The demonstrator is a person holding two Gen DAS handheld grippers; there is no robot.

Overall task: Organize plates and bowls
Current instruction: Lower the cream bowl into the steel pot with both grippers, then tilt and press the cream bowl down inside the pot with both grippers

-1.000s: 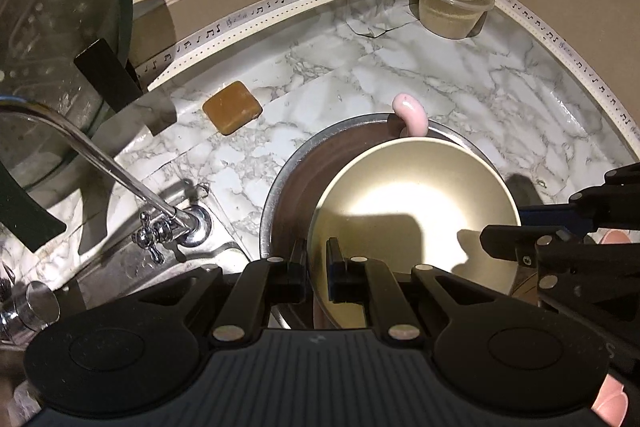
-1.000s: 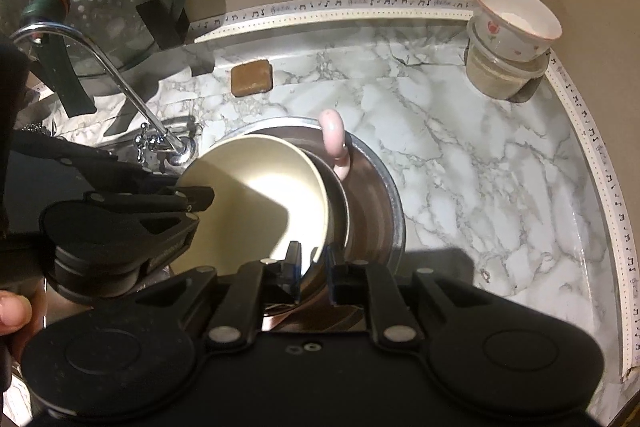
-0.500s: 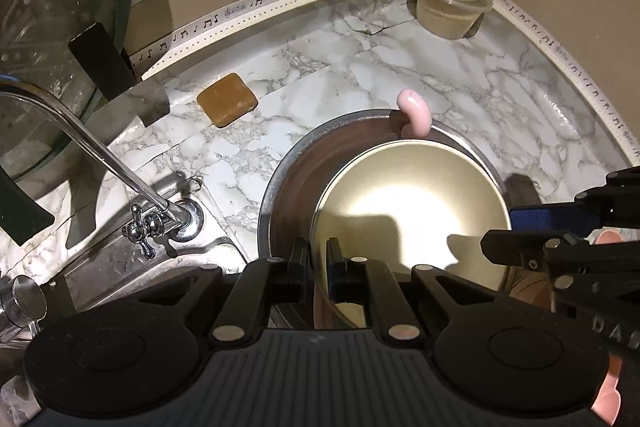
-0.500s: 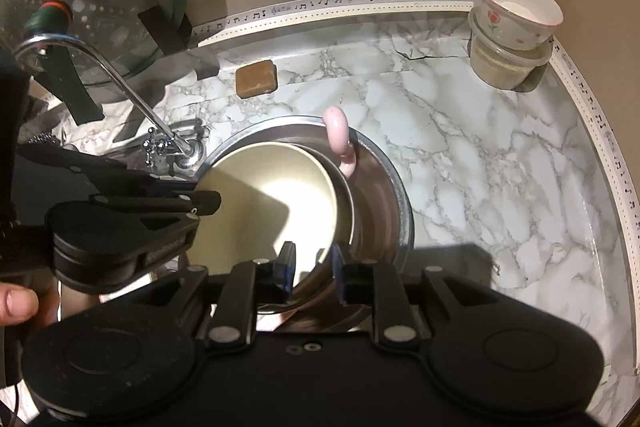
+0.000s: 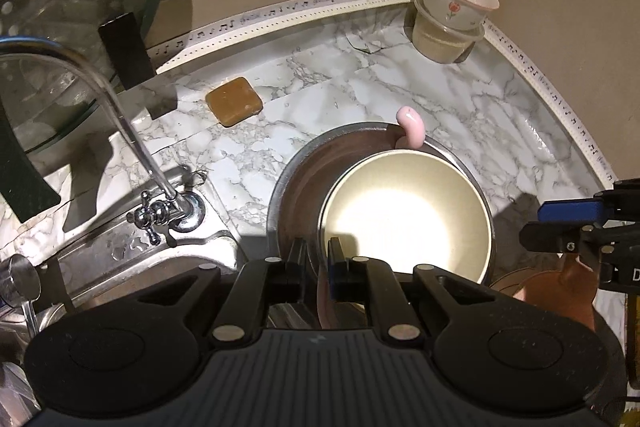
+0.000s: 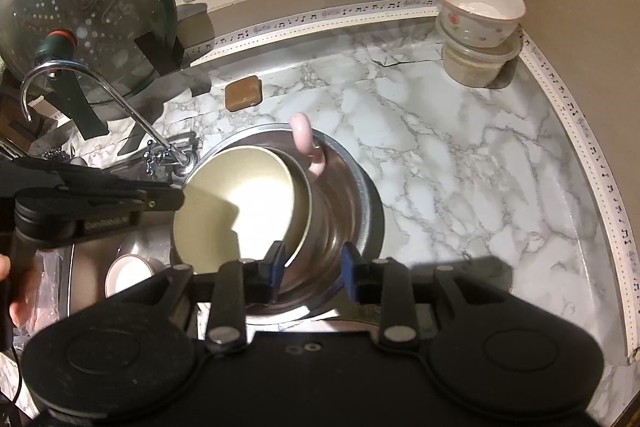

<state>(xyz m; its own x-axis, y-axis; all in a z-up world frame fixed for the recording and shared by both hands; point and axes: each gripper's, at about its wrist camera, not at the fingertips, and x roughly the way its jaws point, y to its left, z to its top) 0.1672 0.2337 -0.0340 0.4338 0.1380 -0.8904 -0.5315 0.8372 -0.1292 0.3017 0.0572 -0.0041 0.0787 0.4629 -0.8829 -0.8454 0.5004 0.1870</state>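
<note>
Gripping the near rim of the cream bowl, the left gripper stays clamped; the bowl sits inside the steel basin. The right gripper jaws, just opening, stand apart, off the rim.

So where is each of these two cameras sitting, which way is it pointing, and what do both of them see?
Left wrist: on the left gripper, looking steeply down at the cream bowl, its rim pinched; right gripper at right edge.
Right wrist: on the right gripper, jaws just opened off the metal basin; left gripper and a hand at left.
Shared: bowl, basin, brown soap, faucet, stacked floral bowl.
</note>
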